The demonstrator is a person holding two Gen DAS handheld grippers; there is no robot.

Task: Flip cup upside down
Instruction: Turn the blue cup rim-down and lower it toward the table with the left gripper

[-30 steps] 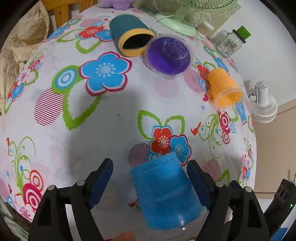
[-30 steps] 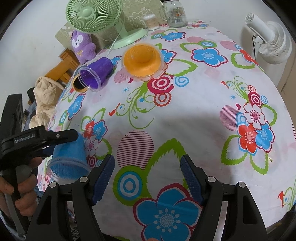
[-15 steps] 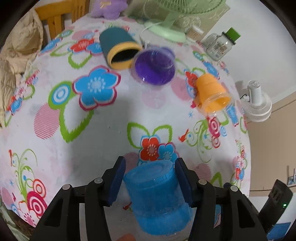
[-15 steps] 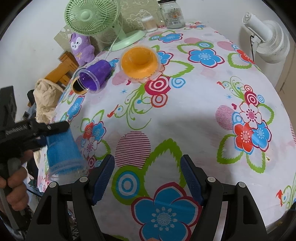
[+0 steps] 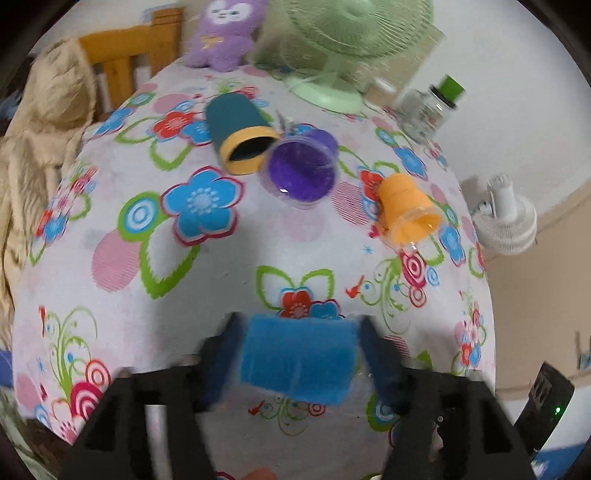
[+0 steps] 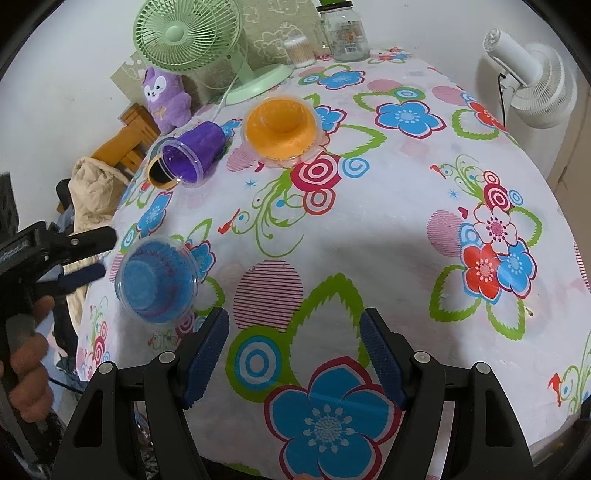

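A blue cup [image 5: 295,360] sits between the fingers of my left gripper [image 5: 297,350], which is shut on it above the flowered tablecloth. In the right wrist view the blue cup [image 6: 157,280] is tilted on its side, its open clear rim facing the camera, at the table's left edge. The left gripper [image 6: 99,254] shows there beside the cup's base end, held by a hand. My right gripper [image 6: 293,350] is open and empty over the near part of the table.
A purple cup [image 5: 299,171], an orange cup [image 5: 408,206] and a teal cup with a yellow rim [image 5: 240,138] lie on their sides farther back. A green fan [image 6: 192,40], a jar [image 6: 345,35] and a purple plush toy [image 6: 166,98] stand at the far edge.
My left gripper closed on the blue cup, lifted it and turned it from standing inverted to lying sideways. The right gripper stayed put.
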